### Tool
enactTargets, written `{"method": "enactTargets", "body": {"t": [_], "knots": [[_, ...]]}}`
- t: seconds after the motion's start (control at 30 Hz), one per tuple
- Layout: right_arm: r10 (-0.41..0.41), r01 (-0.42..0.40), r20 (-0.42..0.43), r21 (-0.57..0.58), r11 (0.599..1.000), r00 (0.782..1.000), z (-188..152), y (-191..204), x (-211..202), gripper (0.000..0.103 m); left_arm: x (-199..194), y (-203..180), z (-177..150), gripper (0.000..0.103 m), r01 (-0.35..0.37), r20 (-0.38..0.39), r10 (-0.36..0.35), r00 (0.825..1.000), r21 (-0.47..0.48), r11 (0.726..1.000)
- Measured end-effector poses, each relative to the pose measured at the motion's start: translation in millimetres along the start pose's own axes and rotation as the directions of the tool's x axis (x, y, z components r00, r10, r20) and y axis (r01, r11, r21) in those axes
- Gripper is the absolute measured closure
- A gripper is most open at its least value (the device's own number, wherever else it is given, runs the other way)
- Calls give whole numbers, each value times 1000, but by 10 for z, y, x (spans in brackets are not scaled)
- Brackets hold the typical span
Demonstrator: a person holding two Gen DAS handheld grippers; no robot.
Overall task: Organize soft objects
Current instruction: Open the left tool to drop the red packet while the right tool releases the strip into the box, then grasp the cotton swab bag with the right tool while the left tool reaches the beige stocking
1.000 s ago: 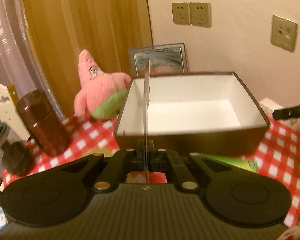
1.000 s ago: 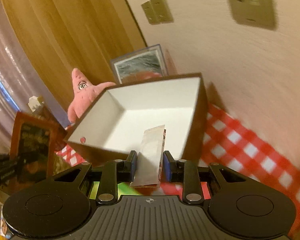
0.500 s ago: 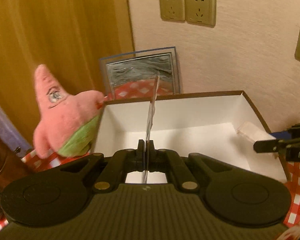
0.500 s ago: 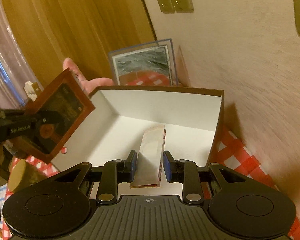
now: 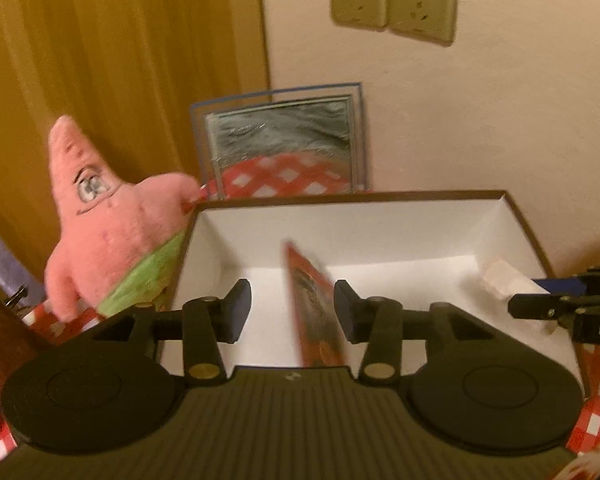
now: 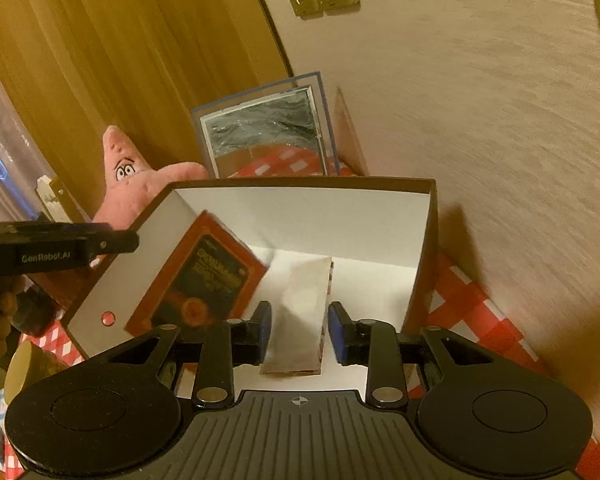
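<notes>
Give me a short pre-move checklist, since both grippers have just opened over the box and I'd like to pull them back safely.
1. Left gripper open: ok, jaws apart with gaps on both sides of the red packet.
2. Red packet inside the box: ok, it leans tilted in the left part of the box; blurred, so whether it has settled: cannot tell.
3. Right gripper open: ok.
4. Pale packet free of the right fingers: cannot tell, the left pad looks very close to it.
5. Grippers apart from each other: ok.
6. Pink plush packed: not ok, it stands outside, against the box's left wall.
</notes>
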State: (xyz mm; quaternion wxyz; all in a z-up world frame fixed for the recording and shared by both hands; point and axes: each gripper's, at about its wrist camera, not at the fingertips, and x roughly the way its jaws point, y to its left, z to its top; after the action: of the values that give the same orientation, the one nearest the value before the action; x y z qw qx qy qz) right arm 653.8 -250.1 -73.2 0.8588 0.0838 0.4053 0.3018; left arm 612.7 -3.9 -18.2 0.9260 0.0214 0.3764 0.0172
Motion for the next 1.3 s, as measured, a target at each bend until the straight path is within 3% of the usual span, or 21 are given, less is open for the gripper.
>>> {"method": "enactTargets", "body": {"t": [0.1, 0.17, 0.4, 0.8, 1.03, 1.3], "knots": [[-3, 3, 13, -5, 1000, 1000, 0, 35, 32, 37, -20, 87, -62, 60, -26, -28, 26, 999, -15, 1000], [-7, 8, 31, -21, 1000, 999, -4, 75, 40, 34, -66, 125, -114, 60, -38, -37, 37, 999, -18, 999], [-11, 12, 52, -15, 1000, 999, -40, 99, -64, 33, -404, 203, -361, 60, -36, -53, 33, 998, -59, 998], [58, -60, 89, 15, 998, 994, -307, 121, -745, 33, -1274, 342, -897, 60, -11, -16, 9, 1000, -157, 988], [85, -83, 77, -26, 996, 993, -704, 366, -1134, 33, -1808, 452, -1293, 60, -57, 5, 60, 998, -239, 969], [133, -134, -18, -87, 987, 991, -1231, 768, -1333, 33, -2302, 612, -1892, 60, -145, -51, 136, 989, -299, 943]]}}
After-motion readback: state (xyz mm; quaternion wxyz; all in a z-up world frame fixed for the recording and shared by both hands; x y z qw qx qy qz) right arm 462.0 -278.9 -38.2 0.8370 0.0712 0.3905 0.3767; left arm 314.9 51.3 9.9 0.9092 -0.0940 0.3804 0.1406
